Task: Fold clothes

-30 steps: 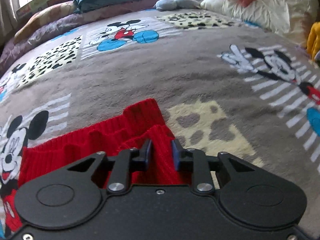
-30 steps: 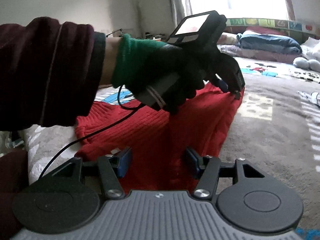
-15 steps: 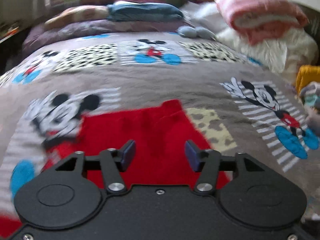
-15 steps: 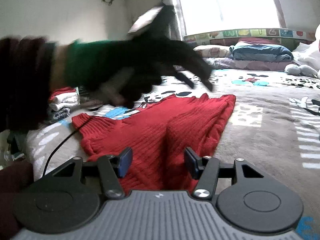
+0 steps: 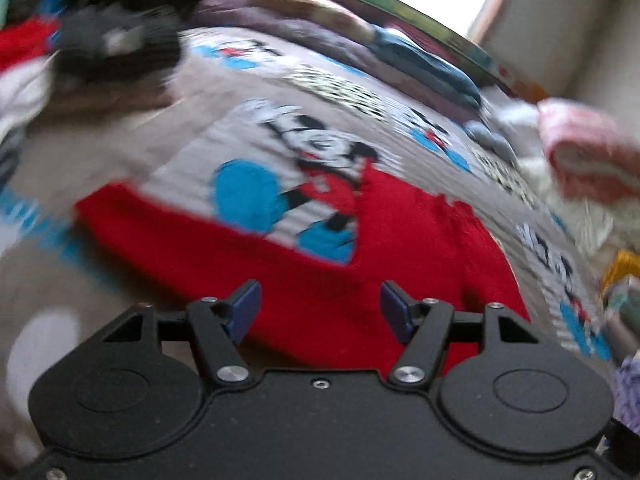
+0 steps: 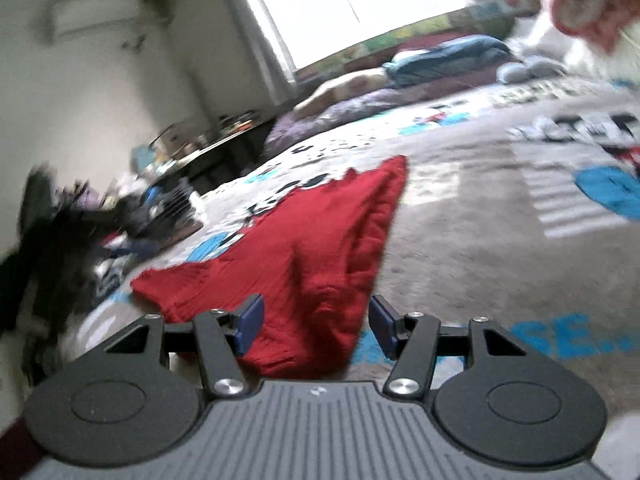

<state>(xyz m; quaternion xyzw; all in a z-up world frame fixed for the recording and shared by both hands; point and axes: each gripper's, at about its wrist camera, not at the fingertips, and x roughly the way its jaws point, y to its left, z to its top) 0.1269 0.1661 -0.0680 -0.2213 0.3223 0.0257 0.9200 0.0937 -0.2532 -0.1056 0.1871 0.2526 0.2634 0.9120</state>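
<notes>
Left gripper (image 5: 320, 308) jaws spread wide, nothing between them, hovering above the red knit garment (image 5: 400, 248). Right gripper (image 6: 314, 322) same: jaws apart, empty, with the near hem of the garment (image 6: 304, 264) bunched up just in front of and between the blue pads (image 6: 250, 322), though contact can't be confirmed. Both views motion-blurred. Garment lies on the grey cartoon-print blanket (image 6: 480, 240), partly folded or rumpled: in the right view it tapers to a far corner and carries a raised ridge down the middle; in the left view a narrow red strip, probably a sleeve, runs out to the left. Further out: pillows and a folded blue quilt (image 6: 448, 54) by the window, pink-and-white bedding (image 5: 588, 156) to the right, clutter off the bed edge at left. Step, as judged: between folds, neither claw gripping, both lining up for a new grasp. Next move likely needs each claw to drop onto an edge or corner, pinch only the layer meant to move, and lift evenly so the ridge flattens instead of doubling. Which edge is the target is unclear.
</notes>
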